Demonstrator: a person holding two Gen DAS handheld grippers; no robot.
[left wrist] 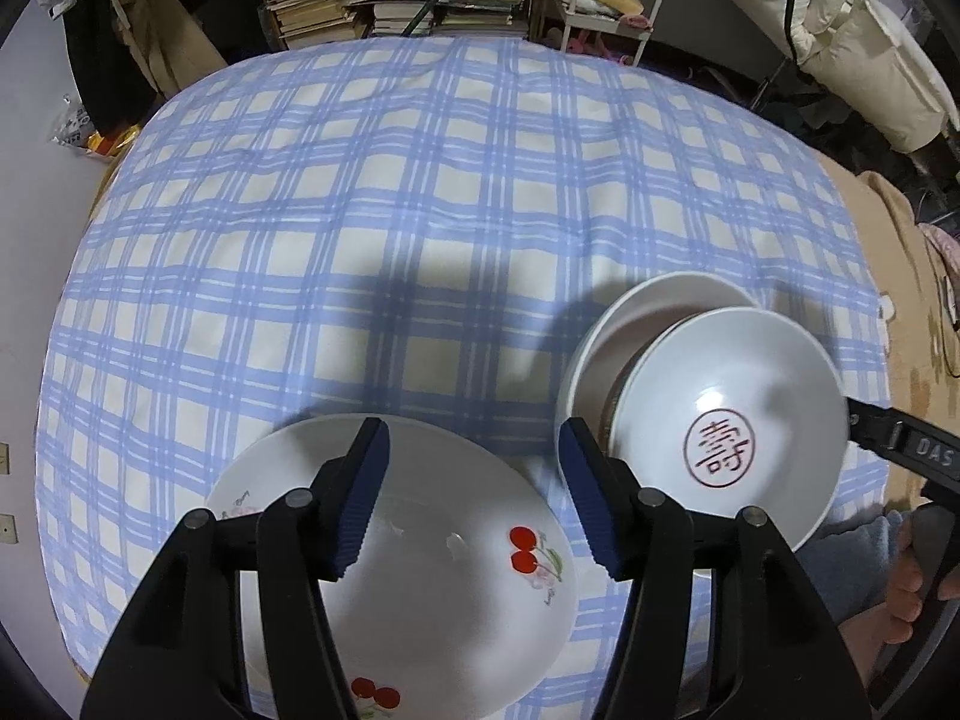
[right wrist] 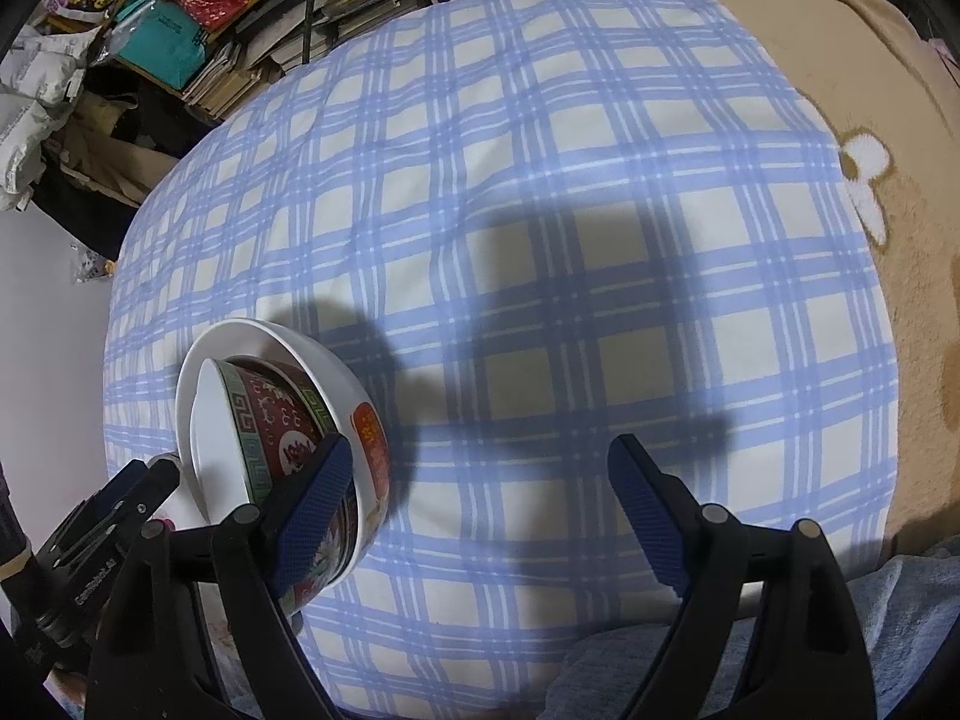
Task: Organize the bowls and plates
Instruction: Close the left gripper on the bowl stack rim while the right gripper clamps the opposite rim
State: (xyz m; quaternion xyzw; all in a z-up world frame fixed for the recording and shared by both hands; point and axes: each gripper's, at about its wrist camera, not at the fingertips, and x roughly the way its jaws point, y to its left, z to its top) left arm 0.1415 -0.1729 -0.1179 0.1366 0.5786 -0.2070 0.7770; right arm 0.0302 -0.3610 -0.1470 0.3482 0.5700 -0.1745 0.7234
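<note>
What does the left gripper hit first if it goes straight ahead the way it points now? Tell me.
Most likely the cherry plate. The left gripper stands open and points steeply down, with that plate lying right below its fingers on the blue checked cloth. How far below is hard to judge.

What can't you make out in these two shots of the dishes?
- Left wrist view: near edge of the cherry plate, hidden by the left claw and cut off by the frame.
- Right wrist view: inside of the red patterned bowl, hidden by its tilt; whether it sits fully in the white bowl is unclear.
</note>
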